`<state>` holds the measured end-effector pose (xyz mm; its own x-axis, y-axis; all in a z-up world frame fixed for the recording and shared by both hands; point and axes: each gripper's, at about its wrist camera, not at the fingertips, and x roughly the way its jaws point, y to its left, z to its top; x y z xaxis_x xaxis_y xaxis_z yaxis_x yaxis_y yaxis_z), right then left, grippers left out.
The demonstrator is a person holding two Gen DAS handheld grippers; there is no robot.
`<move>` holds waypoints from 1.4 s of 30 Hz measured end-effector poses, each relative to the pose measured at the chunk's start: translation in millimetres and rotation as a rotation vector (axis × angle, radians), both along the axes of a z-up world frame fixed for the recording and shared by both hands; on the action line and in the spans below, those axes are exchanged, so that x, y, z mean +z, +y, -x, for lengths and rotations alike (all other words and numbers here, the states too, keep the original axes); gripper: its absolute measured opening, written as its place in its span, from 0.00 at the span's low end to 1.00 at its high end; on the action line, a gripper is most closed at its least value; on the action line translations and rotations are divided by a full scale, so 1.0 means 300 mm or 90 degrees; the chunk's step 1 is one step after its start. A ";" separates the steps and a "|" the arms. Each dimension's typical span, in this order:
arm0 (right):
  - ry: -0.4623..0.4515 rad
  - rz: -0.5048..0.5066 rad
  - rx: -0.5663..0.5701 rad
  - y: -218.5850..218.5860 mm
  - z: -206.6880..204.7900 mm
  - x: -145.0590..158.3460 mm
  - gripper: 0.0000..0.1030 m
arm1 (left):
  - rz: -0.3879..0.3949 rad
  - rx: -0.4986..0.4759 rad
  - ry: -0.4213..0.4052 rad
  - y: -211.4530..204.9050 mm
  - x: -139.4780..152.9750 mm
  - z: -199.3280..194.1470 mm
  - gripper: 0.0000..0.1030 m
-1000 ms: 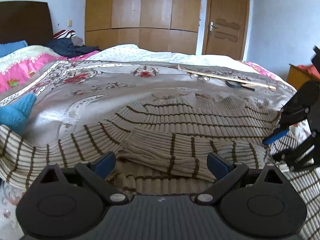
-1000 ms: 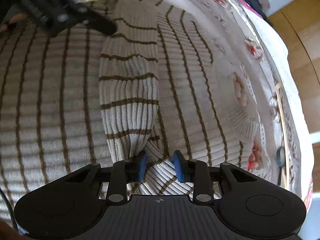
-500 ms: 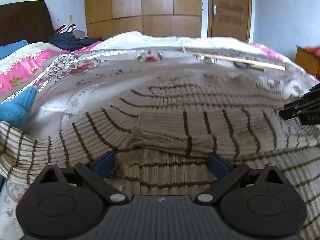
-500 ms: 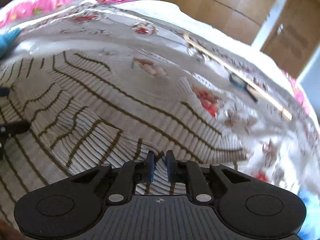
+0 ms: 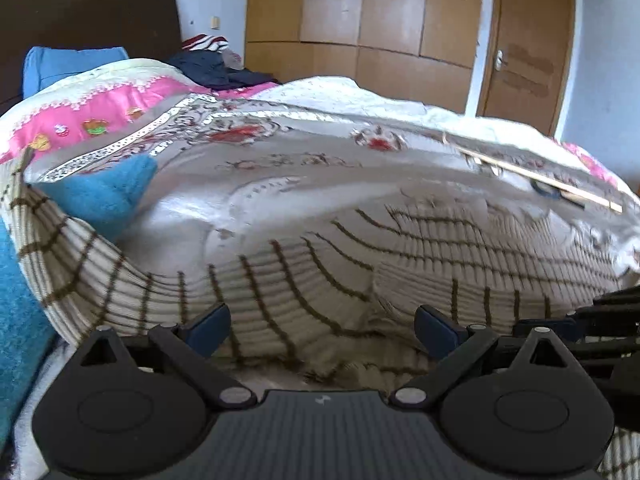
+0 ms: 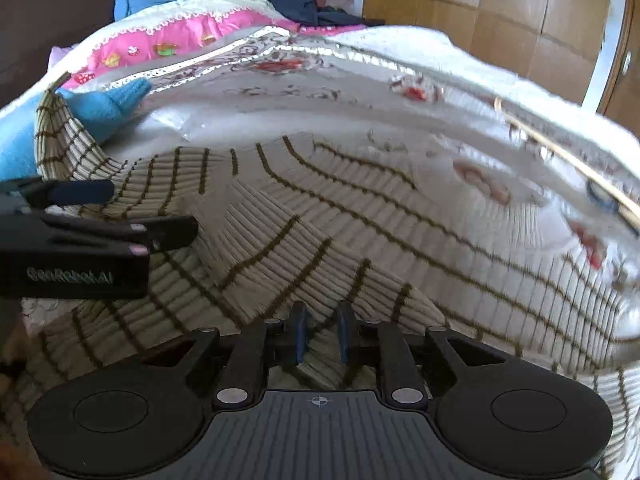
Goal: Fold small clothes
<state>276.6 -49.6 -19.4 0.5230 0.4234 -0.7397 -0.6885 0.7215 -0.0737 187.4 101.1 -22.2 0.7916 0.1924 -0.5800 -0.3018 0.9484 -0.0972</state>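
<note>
Cream ribbed sweater (image 5: 400, 264) with thin brown stripes, spread flat on bed, one sleeve folded across.

Bare bed (image 5: 304, 200) lies open beyond the sweater (image 5: 360, 264); a blue cloth (image 5: 100, 196) crowds my left, a stick (image 5: 536, 178) far right.

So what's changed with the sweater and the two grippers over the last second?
The right gripper rolled from sideways to upright, its jaws narrowing, then reopening slightly, with a fold of the striped sweater between them. One sleeve, folded across the body, has shifted toward the right gripper. The left gripper stayed wide open over the sweater's near edge. The stick and blue garment stayed put.
</note>
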 end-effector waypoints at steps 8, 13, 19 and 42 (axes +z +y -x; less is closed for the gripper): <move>-0.015 -0.041 0.044 0.061 0.054 0.039 0.20 | 0.031 0.029 -0.031 0.064 0.036 0.035 1.00; -0.004 -0.050 0.077 0.131 0.075 0.015 0.29 | 0.041 0.065 -0.040 0.115 0.047 0.055 1.00; -0.014 -0.047 0.022 0.187 0.058 -0.006 0.09 | 0.082 0.104 -0.041 0.182 0.041 0.065 1.00; -0.035 -0.106 -0.163 -0.248 0.135 0.094 0.19 | -0.002 -0.001 -0.031 0.019 0.009 0.003 1.00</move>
